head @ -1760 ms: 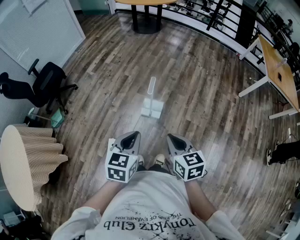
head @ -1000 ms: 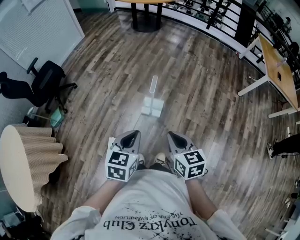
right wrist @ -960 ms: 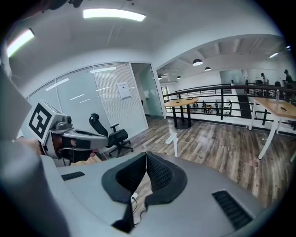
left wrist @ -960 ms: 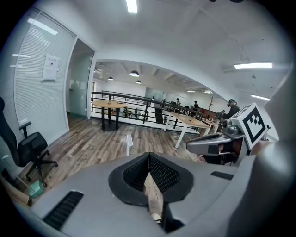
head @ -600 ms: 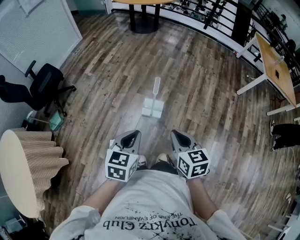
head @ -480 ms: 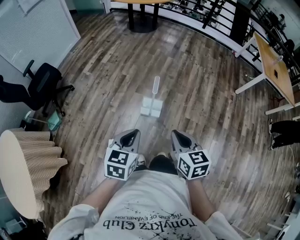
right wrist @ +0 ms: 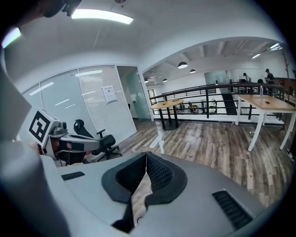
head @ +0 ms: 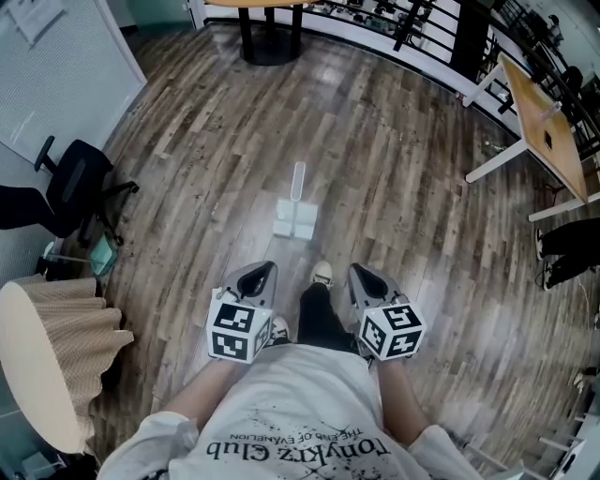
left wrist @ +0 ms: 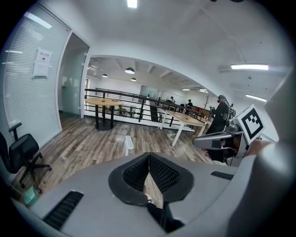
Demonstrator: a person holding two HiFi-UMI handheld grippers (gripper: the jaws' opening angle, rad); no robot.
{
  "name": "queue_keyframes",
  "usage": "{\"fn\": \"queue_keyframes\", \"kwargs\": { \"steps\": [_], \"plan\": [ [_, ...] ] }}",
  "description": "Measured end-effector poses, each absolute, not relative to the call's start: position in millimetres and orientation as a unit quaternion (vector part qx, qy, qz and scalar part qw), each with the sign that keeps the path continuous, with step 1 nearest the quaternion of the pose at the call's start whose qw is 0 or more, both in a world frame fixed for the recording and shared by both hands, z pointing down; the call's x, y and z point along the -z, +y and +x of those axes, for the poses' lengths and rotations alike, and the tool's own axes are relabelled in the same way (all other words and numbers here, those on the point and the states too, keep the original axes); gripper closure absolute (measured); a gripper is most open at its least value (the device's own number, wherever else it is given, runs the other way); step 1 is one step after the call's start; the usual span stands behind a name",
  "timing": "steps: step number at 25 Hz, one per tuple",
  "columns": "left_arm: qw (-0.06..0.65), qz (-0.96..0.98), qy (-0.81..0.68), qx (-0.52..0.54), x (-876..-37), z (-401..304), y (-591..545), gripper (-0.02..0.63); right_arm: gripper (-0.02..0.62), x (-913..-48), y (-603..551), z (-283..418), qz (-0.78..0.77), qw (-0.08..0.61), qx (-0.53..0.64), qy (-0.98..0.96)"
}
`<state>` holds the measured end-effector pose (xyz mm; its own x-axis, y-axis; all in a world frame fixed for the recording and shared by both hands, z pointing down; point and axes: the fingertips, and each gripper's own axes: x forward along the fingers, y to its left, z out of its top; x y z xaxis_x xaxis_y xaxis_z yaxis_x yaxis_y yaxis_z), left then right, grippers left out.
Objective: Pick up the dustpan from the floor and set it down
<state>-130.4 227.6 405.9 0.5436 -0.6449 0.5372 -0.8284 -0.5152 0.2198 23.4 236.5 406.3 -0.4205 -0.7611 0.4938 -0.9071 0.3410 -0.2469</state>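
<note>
A pale translucent dustpan [head: 293, 219] lies on the wooden floor, its long handle [head: 298, 181] pointing away from me. It is well ahead of both grippers and nothing touches it. My left gripper [head: 265, 272] is held at waist height, shut and empty. My right gripper [head: 359, 274] is beside it, also shut and empty. My shoe [head: 322, 274] shows on the floor between them. In the left gripper view the upright handle [left wrist: 128, 144] rises just beyond the closed jaws. In the right gripper view the handle [right wrist: 159, 139] stands beyond the tips.
A black office chair [head: 70, 187] stands at the left, and a round table with a beige cloth [head: 47, 366] is at the lower left. A wooden desk [head: 544, 122] and a person's legs [head: 567, 248] are at the right. A table pedestal [head: 272, 42] and a railing [head: 412, 23] stand far ahead.
I have stepped toward the dustpan: a shoe and dark trouser leg now show between the grippers. Both grippers moved forward with me and stay shut. The dustpan has not moved.
</note>
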Motion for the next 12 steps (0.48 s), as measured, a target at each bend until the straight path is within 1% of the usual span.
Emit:
{"fn": "queue_keyframes", "kwargs": {
  "steps": [7,12],
  "plan": [
    [0.237,0.836,-0.454,-0.198,-407.2,-98.4,150.7,0.581,0.569,-410.1,152.7,53.8,0.496,0.155,-0.249,-0.817],
    [0.23,0.821,-0.485,-0.193,-400.8,-88.3,85.3,0.581,0.569,-405.3,80.8,63.9,0.467,0.159,-0.24,-0.836]
  ]
}}
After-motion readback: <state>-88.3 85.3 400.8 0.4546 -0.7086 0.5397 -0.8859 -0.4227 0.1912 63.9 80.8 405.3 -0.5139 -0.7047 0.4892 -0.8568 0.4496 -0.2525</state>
